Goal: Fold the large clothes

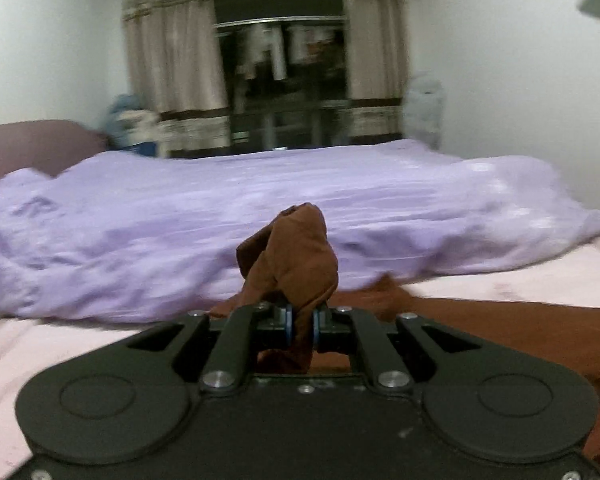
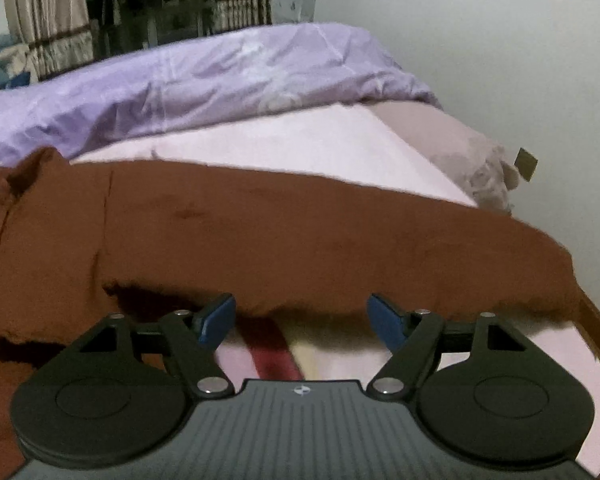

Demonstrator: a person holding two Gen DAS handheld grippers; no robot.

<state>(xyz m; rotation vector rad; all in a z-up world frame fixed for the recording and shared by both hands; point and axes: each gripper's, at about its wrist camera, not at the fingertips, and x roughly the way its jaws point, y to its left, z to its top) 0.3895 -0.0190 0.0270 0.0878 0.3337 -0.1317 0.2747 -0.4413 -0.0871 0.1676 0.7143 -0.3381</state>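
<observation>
Brown garment (image 1: 296, 256) (one) — left gripper (image 1: 302, 330) jaws clamped on it.

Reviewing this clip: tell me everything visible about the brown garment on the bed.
The brown garment is a large rust-brown piece of soft, matte cloth with a seam showing near one end, spread wide across the pink bedsheet in front of the purple quilt. One bunched part is pinched in the shut left tool, poking up above its pads. Its near edge hangs just ahead of the open right tool, untouched.
</observation>
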